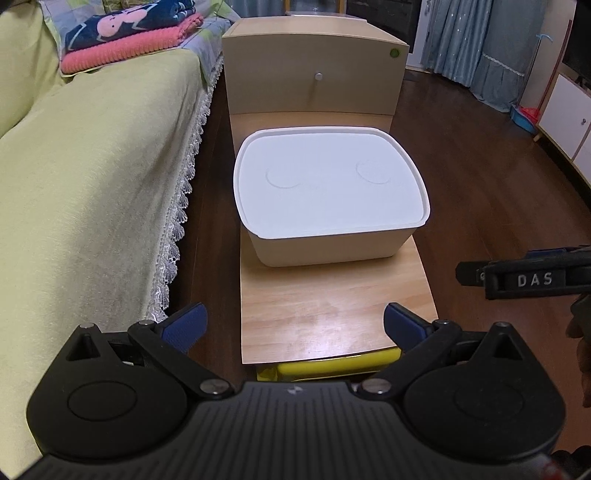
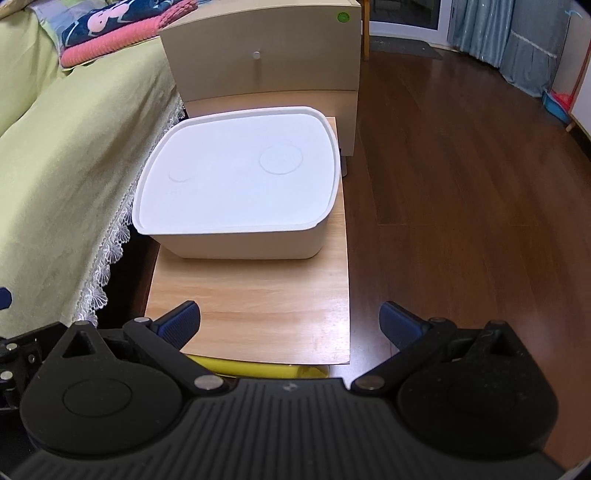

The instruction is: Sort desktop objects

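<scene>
Left wrist view looks forward over a small light-wood desk (image 1: 332, 314) that stands between a bed draped in a yellow-green cover (image 1: 92, 184) and a dark wooden floor (image 1: 498, 184). A white storage box (image 1: 328, 236) with its white lid (image 1: 325, 184) seated flat takes up the far half of the desk, backed against a cream bedside cabinet (image 1: 314, 74). The near half of the desk is bare wood, probably left free as working room. No loose items to sort are visible on the desk; whatever the box holds is hidden under the lid.

The left gripper (image 1: 295, 325) hovers over the near edge of the desk, its blue-padded jaws spread wide and holding nothing. Its spread stance, centred on the box, suggests readiness to take one side of the lid or box.

Right wrist view shows the same scene from slightly further right. The right gripper (image 2: 290, 321) is likewise released, jaws wide apart and empty, hanging above the near right part of the desk, well short of the box. In the left view it enters from the right edge as a black bar marked DAS.

A yellow object (image 1: 332, 363) peeks out just below the near edge of the desk; what it is cannot be told. Folded pink and navy blankets (image 1: 129, 33) lie on the bed, away from the work.
</scene>
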The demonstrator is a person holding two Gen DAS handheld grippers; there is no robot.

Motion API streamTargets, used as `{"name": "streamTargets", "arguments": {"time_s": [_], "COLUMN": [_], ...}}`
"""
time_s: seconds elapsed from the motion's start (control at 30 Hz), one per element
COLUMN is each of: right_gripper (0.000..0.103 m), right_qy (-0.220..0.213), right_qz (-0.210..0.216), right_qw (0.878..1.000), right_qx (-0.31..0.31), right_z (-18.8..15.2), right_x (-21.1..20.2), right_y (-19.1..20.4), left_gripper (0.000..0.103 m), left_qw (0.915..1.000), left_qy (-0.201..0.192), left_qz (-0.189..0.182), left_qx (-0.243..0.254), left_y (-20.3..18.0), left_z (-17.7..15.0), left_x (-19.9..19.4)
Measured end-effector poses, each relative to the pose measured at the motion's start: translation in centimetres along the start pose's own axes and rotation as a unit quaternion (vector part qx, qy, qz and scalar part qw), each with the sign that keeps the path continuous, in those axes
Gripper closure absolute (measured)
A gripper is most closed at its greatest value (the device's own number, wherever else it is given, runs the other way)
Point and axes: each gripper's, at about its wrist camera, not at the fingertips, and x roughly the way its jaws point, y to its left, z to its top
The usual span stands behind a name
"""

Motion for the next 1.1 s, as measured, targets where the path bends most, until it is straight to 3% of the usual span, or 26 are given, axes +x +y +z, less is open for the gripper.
{"name": "streamTargets", "arguments": {"time_s": [0.43, 1.1], "right_gripper": [0.001, 0.001], "right_qy": [0.006, 0.012], "right_qz": [-0.004, -0.005], "right_qw": [1.000, 1.000], "right_qx": [-0.006, -0.012], "right_z": [-0.7, -0.9], "right_x": [0.1, 0.6], "right_y": [0.6, 1.2], "left_gripper": [0.001, 0.001], "left_qw": [0.9999, 1.0000], "left_qy": [0.002, 0.005], "left_qz": [0.014, 0.003], "left_qx": [-0.002, 0.004], "left_y": [-0.2, -0.3], "left_z": [-0.4, -0.3], "left_x": [0.5, 0.7]}}
